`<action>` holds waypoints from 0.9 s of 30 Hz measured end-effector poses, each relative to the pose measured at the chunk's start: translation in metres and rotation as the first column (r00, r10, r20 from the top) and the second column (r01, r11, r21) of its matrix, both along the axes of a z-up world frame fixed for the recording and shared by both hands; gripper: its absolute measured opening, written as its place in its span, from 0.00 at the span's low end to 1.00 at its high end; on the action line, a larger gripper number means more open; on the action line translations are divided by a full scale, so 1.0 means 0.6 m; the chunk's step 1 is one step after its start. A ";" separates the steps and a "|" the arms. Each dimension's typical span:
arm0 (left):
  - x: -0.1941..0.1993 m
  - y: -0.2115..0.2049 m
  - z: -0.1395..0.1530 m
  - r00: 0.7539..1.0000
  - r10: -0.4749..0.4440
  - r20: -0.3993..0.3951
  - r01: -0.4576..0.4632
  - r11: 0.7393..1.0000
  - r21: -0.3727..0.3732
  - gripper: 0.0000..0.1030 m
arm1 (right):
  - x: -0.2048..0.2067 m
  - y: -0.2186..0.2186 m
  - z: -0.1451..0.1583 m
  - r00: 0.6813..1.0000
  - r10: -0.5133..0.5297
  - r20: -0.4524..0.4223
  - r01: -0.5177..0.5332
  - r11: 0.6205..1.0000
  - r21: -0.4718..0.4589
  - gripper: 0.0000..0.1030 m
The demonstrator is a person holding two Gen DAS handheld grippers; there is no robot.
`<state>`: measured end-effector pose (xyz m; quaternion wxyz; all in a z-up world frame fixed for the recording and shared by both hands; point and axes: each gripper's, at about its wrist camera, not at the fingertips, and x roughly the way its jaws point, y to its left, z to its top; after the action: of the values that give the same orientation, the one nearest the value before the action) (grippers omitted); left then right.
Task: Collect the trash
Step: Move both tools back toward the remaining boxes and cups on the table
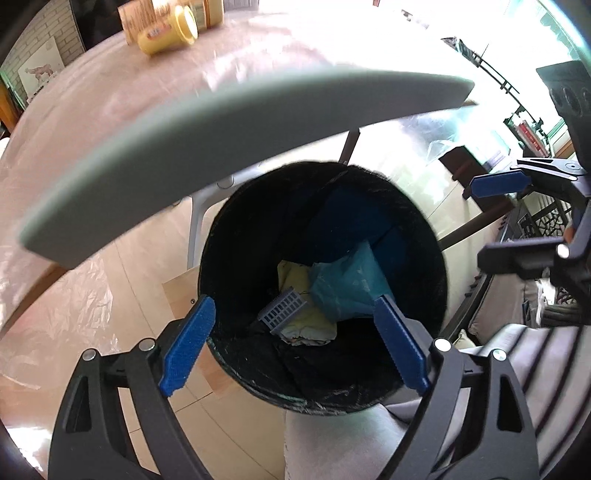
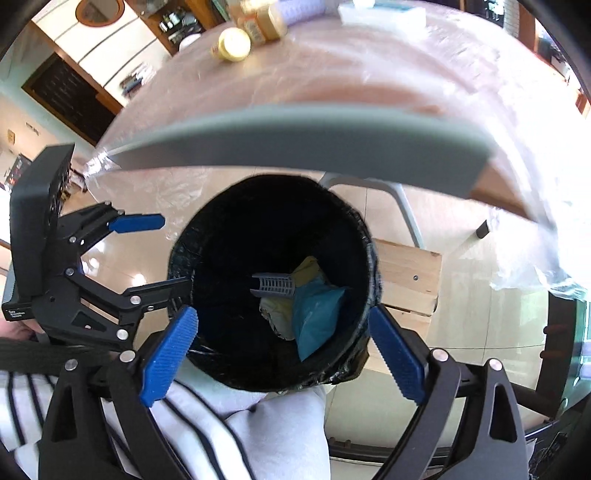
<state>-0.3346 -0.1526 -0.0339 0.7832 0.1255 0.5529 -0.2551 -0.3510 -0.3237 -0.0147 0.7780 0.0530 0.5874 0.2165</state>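
A round black trash bin (image 1: 236, 365) with a black liner stands on the floor below the table edge; it also shows in the right wrist view (image 2: 207, 236). Inside lie a blue plastic bag (image 1: 347, 284) (image 2: 314, 314), yellowish crumpled paper (image 1: 310, 325) (image 2: 277, 314) and a small grey slotted plastic piece (image 1: 282, 308) (image 2: 275, 284). My left gripper (image 1: 295, 306) is open and empty above the bin's mouth; it shows at the left in the right wrist view (image 2: 162, 254). My right gripper (image 2: 282, 317) is open and empty above the bin; it shows at the right in the left wrist view (image 1: 491, 221).
The grey-edged table (image 1: 184, 147) (image 2: 295, 147), covered with clear plastic film, overhangs the bin. A yellow jar (image 1: 168, 31) (image 2: 231, 46) and other containers lie at its far side. A wooden board (image 2: 406, 280) and a grey table leg (image 1: 197, 221) stand beside the bin. A person's striped shirt (image 2: 192, 424) is below.
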 end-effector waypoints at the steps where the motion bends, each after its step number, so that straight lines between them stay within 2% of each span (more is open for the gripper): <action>1: -0.002 0.004 0.010 1.000 -0.002 0.008 0.002 1.000 -0.012 0.86 | -0.005 -0.006 0.017 1.000 -0.008 0.020 0.008 1.000 0.005 0.89; 2: -0.007 0.008 0.031 1.000 -0.006 0.027 0.007 0.999 -0.033 0.86 | -0.007 -0.010 0.033 0.999 -0.012 0.039 0.012 1.000 0.012 0.89; 4: -0.011 0.014 0.065 0.998 -0.007 0.063 0.012 0.997 -0.071 0.86 | -0.016 -0.023 0.092 0.990 -0.022 0.140 0.019 1.000 0.021 0.89; 5: -0.011 0.019 0.093 0.995 -0.001 0.095 0.011 0.995 -0.098 0.87 | -0.016 -0.027 0.114 0.982 -0.027 0.184 0.024 1.000 0.017 0.90; 6: -0.008 0.023 0.111 0.993 0.008 0.119 0.006 0.993 -0.117 0.89 | -0.016 -0.032 0.153 0.964 -0.037 0.265 0.034 0.999 0.015 0.91; 8: 0.001 0.034 0.154 0.981 0.049 0.186 -0.018 0.986 -0.166 0.98 | -0.014 -0.043 0.213 0.909 -0.075 0.410 0.075 0.997 0.016 0.96; 10: 0.020 0.047 0.198 0.955 0.127 0.267 -0.068 0.973 -0.222 0.98 | -0.004 -0.053 0.266 0.834 -0.128 0.537 0.127 0.991 0.039 0.96; 11: 0.029 0.051 0.209 0.947 0.155 0.283 -0.087 0.967 -0.239 0.98 | 0.007 -0.056 0.286 0.800 -0.146 0.582 0.143 0.988 0.051 0.96; 13: 0.061 0.055 0.227 0.937 0.200 0.285 -0.123 0.956 -0.266 0.98 | 0.035 -0.059 0.302 0.768 -0.147 0.623 0.156 0.987 0.041 0.96; 17: 0.110 0.045 0.225 0.927 0.242 0.285 -0.175 0.955 -0.241 0.98 | 0.116 -0.051 0.290 0.786 -0.068 0.615 0.147 0.986 -0.078 0.96; 23: 0.156 0.032 0.211 0.928 0.244 0.281 -0.199 0.963 -0.180 0.98 | 0.196 -0.049 0.256 0.826 -0.013 0.564 0.117 0.982 -0.149 0.96; 27: 0.183 0.031 0.197 0.934 0.263 0.244 -0.224 0.959 -0.176 0.98 | 0.240 -0.043 0.226 0.853 0.005 0.522 0.107 0.977 -0.183 0.96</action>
<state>-0.2249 -0.1340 0.0842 0.8825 0.0316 0.4347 -0.1766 -0.2072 -0.3496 0.1212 0.9143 -0.0725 0.3730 0.1401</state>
